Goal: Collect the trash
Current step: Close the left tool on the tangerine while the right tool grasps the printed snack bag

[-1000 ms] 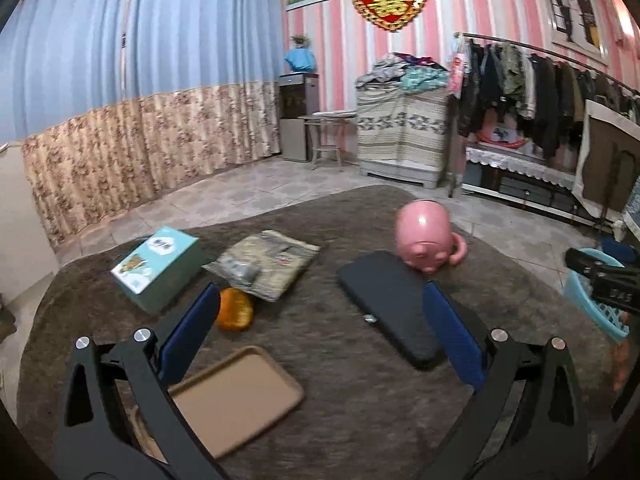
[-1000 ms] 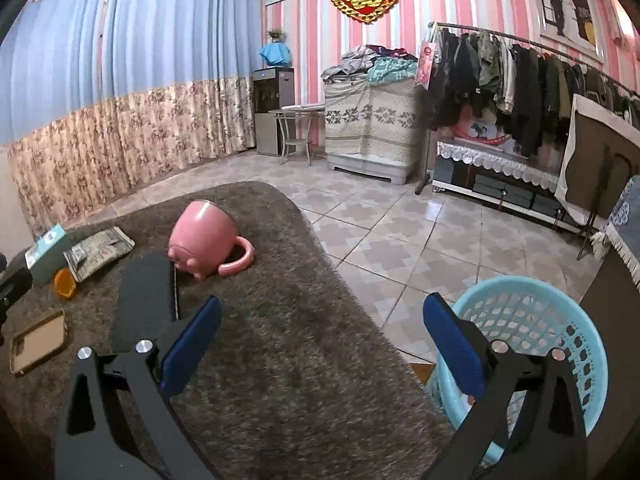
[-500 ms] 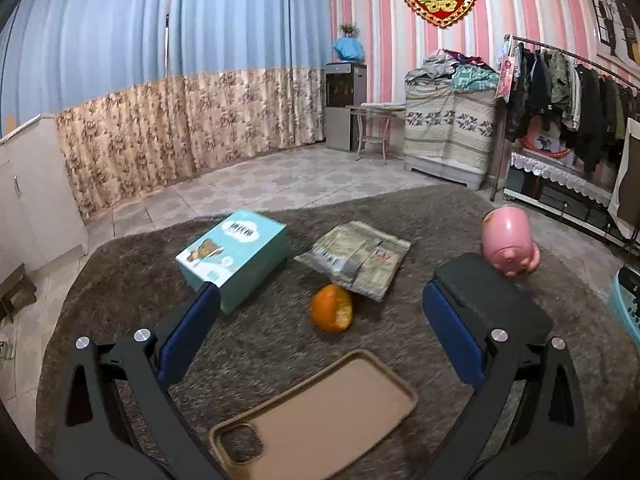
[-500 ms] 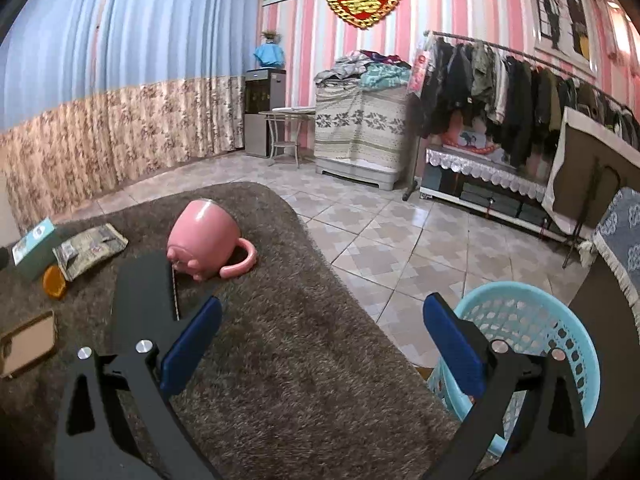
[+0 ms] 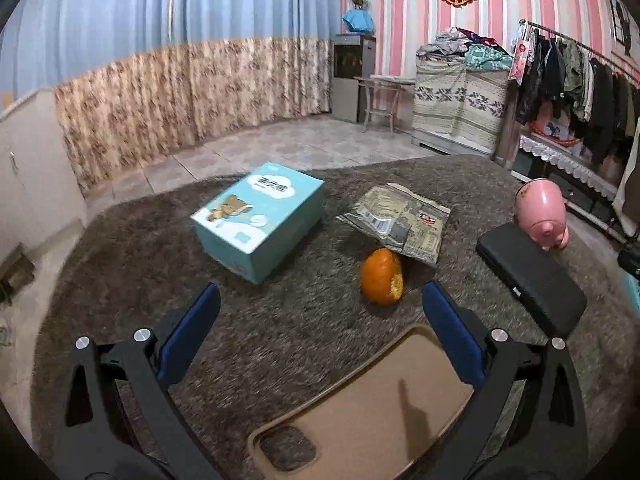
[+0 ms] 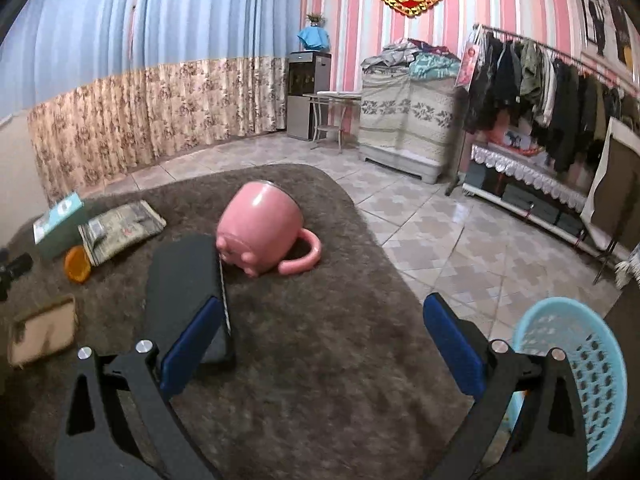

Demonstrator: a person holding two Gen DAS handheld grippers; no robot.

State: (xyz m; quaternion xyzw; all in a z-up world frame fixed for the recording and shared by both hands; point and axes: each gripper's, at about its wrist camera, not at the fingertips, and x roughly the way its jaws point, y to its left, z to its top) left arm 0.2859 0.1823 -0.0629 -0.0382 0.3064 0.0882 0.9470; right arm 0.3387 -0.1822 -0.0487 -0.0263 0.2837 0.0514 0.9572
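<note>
Left wrist view: left gripper (image 5: 320, 312), jaws wide and empty, over the brown shaggy bench (image 5: 120, 280). Partly peeled orange fruit (image 5: 381, 277) touches the crumpled printed wrapper (image 5: 400, 220); tan phone case (image 5: 360, 412) is partly cut off. Right gripper (image 6: 322, 334), jaws wide; light-blue perforated basket (image 6: 592, 364) is half hidden behind it.

Left gripper (image 5: 320, 320): black skeletal arms with cut-outs, silver screw heads, blue padded fingers (image 5: 188, 340). Right gripper (image 6: 320, 332) looks identical, same blue pads (image 6: 452, 344).
</note>
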